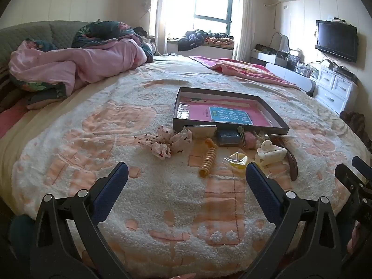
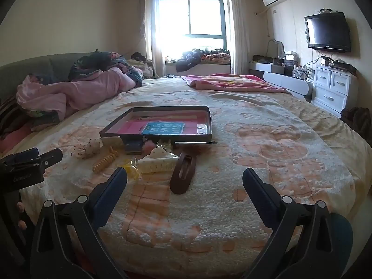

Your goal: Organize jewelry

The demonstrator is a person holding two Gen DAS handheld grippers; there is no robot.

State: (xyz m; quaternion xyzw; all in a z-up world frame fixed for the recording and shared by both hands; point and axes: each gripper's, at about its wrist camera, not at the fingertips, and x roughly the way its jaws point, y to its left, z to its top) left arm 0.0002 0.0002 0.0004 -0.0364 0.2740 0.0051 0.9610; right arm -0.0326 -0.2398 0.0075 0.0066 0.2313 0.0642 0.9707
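A shallow dark box (image 1: 229, 94) (image 2: 210, 122) with a pink and blue sheet inside lies on the bed. In front of it lie hair accessories: a floral scrunchie (image 1: 171, 142) (image 2: 89, 150), a yellow spiral clip (image 1: 208, 159) (image 2: 104, 161), a white claw clip (image 1: 270, 154) (image 2: 158, 161), a brown oval barrette (image 1: 293, 166) (image 2: 182, 174), a yellow item in clear wrap (image 1: 238, 160) (image 2: 131, 169), a blue packet (image 1: 229, 137) and a pink pompom (image 1: 249, 137). My left gripper (image 1: 187, 179) is open and empty, short of the pile. My right gripper (image 2: 184, 181) is open, its jaws either side of the barrette's near end.
The bed has a fluffy cream and peach blanket (image 1: 162, 197). A pink quilt (image 1: 76, 62) is heaped at the back left. White drawers (image 2: 332, 88) and a wall TV (image 2: 327, 32) stand at the right. The other gripper shows at each view's edge (image 1: 355, 174) (image 2: 30, 162).
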